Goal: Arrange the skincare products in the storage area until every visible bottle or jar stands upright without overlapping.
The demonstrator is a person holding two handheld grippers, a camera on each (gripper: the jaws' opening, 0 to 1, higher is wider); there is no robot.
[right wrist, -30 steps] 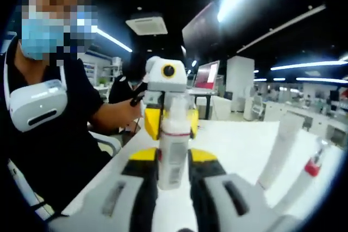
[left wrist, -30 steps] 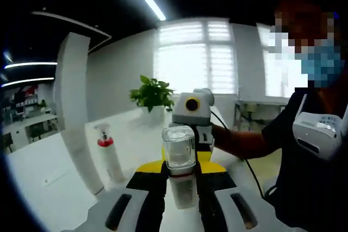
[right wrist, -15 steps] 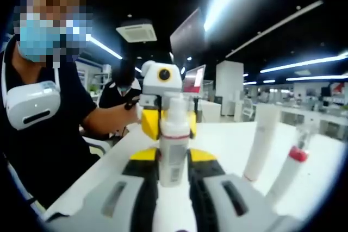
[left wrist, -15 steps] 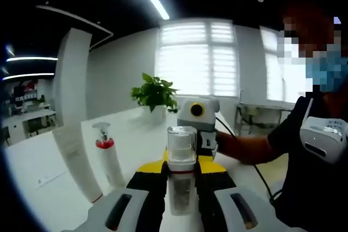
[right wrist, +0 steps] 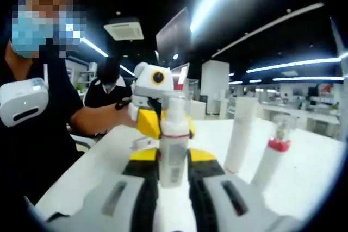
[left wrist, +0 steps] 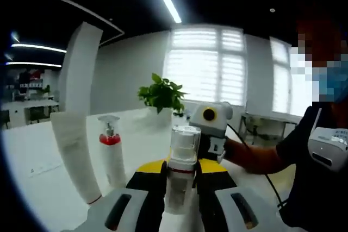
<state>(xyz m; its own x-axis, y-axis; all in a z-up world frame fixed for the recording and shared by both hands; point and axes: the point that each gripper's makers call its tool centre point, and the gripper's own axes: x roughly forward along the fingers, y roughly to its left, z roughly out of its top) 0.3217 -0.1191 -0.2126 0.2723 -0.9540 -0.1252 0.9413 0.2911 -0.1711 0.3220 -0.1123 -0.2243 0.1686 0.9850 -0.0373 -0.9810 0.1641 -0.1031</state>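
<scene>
A white bottle with a clear cap stands upright between the jaws of my left gripper, which is shut on it. From the far side, my right gripper meets the same bottle. In the right gripper view the bottle sits between the jaws of my right gripper, shut on it, with the left gripper opposite. A tall white tube and a pump bottle with a red collar stand upright side by side on the white table.
A potted green plant stands at the table's far end. The person holding the grippers sits at the table's edge. Open white tabletop lies beyond the tube and pump bottle.
Both views have swung with the hands: the tube and red-collared bottle now sit nearer the held bottle in each picture. Both grips on the bottle are unchanged.
</scene>
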